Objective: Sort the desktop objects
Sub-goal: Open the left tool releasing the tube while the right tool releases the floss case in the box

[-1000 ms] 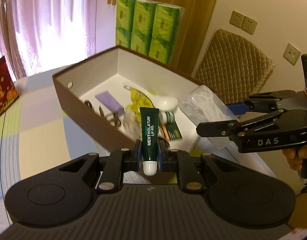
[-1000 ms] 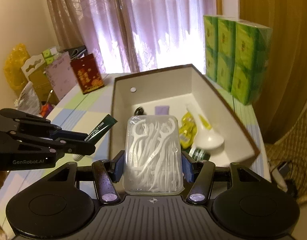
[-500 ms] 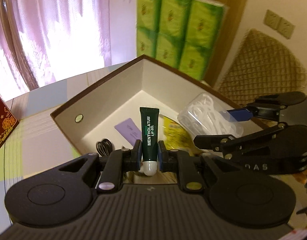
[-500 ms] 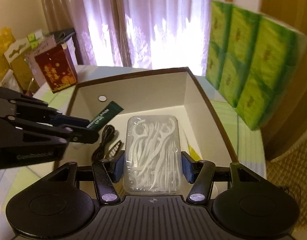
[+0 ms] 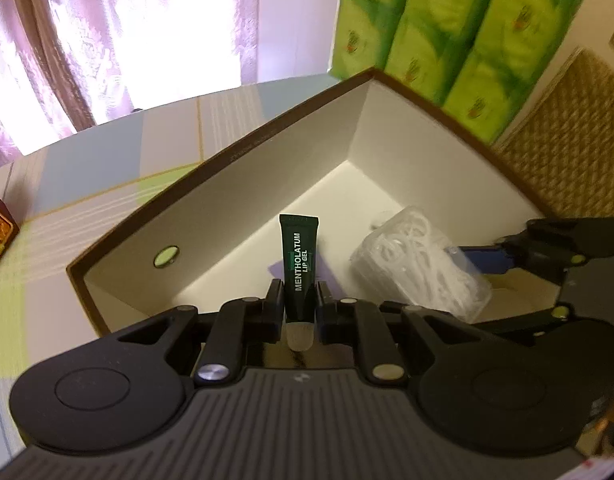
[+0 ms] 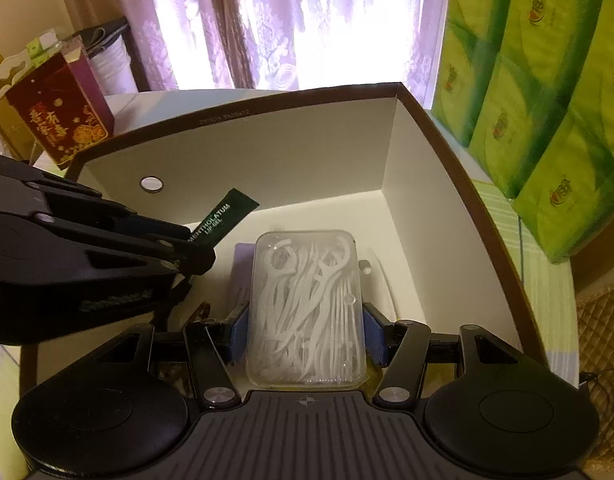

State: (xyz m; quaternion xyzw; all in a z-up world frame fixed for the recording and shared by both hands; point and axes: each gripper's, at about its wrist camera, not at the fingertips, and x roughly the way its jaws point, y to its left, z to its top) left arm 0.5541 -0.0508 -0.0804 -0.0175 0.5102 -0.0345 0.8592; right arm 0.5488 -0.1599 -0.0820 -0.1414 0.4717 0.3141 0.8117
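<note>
**Green tube and clear case poised over the box**

Green lip gel tube [image 5: 299, 264] stands clamped in the left gripper [image 5: 299, 312], tilted steeply down over the box [image 5: 243, 184]. Released from here, it could tip onto things lying at the bottom, mostly hidden.

From the right wrist, the right gripper [image 6: 305, 336] grasps the floss pick case [image 6: 305, 308] between blue pads, also angled down inside the box. Both grippers hang just beside each other, so they might bump.

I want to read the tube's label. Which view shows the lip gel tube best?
The left wrist view: the lip gel tube stands upright and head-on, lettering sharp. The right wrist view shows it slanted, small and partly hidden.
</note>
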